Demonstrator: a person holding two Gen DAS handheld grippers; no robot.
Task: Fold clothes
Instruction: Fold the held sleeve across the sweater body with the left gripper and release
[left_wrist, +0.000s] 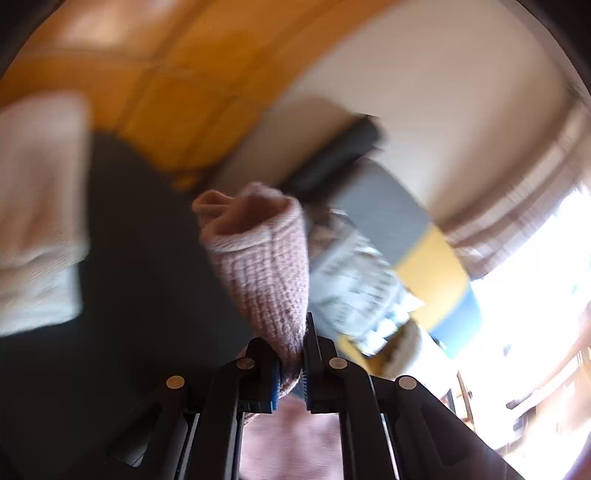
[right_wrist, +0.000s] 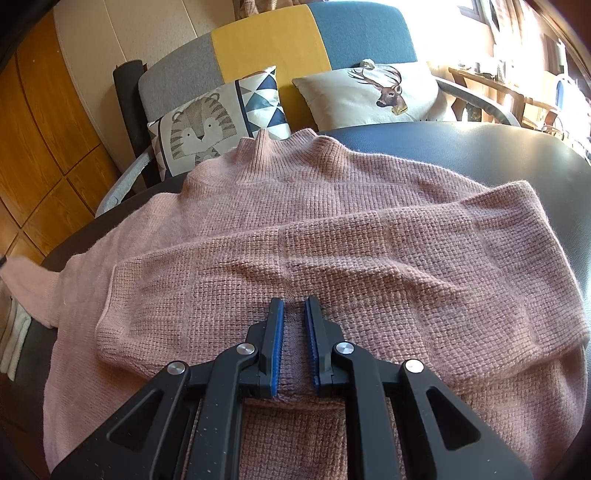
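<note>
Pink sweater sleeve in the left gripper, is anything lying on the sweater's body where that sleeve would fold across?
Nothing foreign shows there. The other sleeve already lies folded across the pink sweater, and the right gripper sits low over it. The left gripper grips its sleeve.

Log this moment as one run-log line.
left tool: shut on sleeve cuff, lifted | right tool: slightly open over pink sweater | other sleeve: folded across body | table
</note>
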